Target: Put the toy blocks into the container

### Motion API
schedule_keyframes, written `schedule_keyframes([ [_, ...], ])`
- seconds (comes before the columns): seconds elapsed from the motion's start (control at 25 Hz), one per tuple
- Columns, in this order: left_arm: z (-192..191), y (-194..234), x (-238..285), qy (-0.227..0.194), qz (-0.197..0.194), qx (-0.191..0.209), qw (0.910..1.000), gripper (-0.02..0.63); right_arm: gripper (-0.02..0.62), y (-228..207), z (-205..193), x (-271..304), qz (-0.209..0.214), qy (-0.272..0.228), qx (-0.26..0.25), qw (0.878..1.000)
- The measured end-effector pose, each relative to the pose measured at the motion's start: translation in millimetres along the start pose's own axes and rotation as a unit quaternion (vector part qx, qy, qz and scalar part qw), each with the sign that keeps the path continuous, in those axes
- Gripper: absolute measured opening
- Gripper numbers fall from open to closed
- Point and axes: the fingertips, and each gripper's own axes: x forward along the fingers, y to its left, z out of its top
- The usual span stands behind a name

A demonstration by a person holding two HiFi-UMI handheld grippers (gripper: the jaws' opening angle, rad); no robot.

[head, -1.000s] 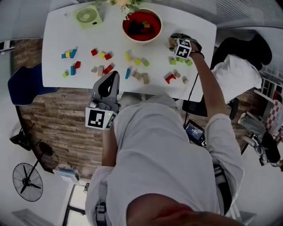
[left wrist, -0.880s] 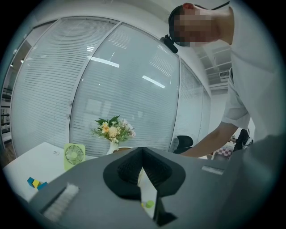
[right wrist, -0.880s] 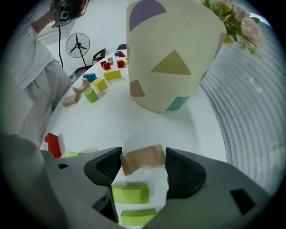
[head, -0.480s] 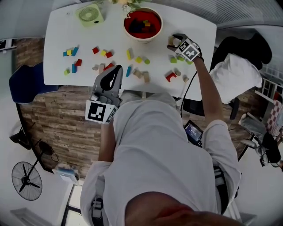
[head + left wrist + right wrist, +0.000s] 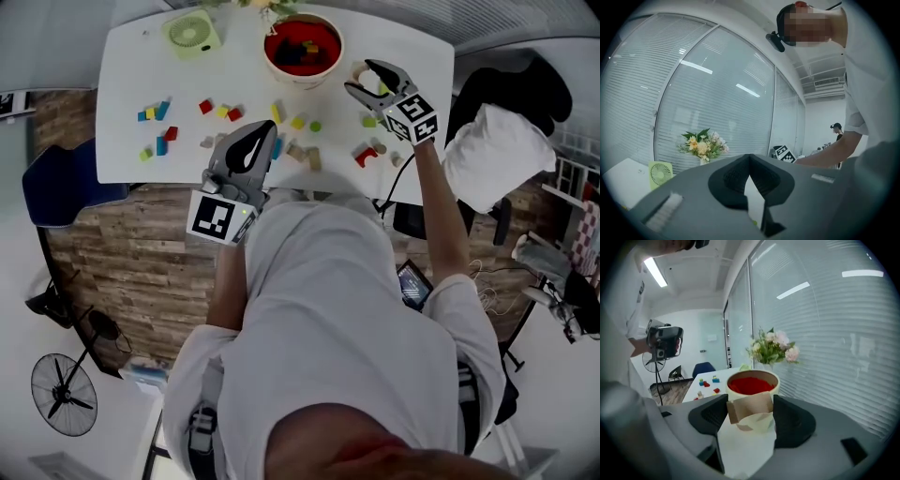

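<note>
A cream bowl (image 5: 302,47) with a red inside stands at the table's far edge and holds a few blocks. It also shows in the right gripper view as the bowl (image 5: 752,382) just past the jaws. My right gripper (image 5: 362,77) hangs to the bowl's right, shut on a tan wooden block (image 5: 750,408). Several coloured blocks (image 5: 281,141) lie scattered over the white table (image 5: 131,66). My left gripper (image 5: 261,136) hovers at the table's near edge with its jaws shut and nothing in them. It points up at the window, and its fingertips (image 5: 749,158) meet.
A green desk fan (image 5: 192,33) stands at the table's far left and flowers (image 5: 771,348) behind the bowl. A blue chair (image 5: 56,183) is to the left of the table. A dark chair with a white cloth (image 5: 497,150) is to the right.
My right gripper has risen from the right-hand cluster of blocks and moved left towards the bowl, carrying the tan block. The left gripper has drifted slightly right and forward, still shut.
</note>
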Motion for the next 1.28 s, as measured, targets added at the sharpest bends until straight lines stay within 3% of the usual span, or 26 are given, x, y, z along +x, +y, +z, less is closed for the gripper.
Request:
schedule_keyframes([
  [0.2,1.0,-0.6,-9.0,-0.007,-0.002,-0.001,1.0000,-0.002,0.302,17.6,62.8,4.7,0.001,-0.041,-0.051,0.998],
  [0.36,0.8,1.5,-20.6,-0.010,0.011,-0.004,0.9999,-0.002,0.302,19.7,86.2,26.4,-0.003,-0.027,-0.078,0.997],
  [0.56,-3.3,6.0,-38.1,-0.012,0.036,-0.011,0.9992,-0.002,0.302,7.1,73.0,75.0,-0.018,0.045,-0.116,0.992],
  [0.72,-5.4,11.4,-51.1,-0.014,0.057,-0.016,0.9982,-0.002,0.302,2.0,54.1,105.3,-0.012,0.125,-0.161,0.979],
  [0.88,-6.5,11.3,-58.5,-0.014,0.065,-0.020,0.9976,-0.002,0.306,-3.7,43.5,115.9,-0.023,0.170,-0.195,0.966],
  [0.96,-5.7,11.0,-59.0,-0.014,0.064,-0.021,0.9976,-0.002,0.320,-6.8,43.4,115.4,-0.032,0.169,-0.193,0.966],
  [1.12,-5.1,8.7,-54.5,-0.015,0.058,-0.020,0.9980,-0.002,0.356,-5.4,51.1,107.3,-0.031,0.134,-0.157,0.978],
  [1.28,-4.5,4.7,-44.7,-0.010,0.042,-0.016,0.9989,-0.002,0.283,-10.1,61.2,80.7,-0.047,0.074,-0.105,0.991],
])
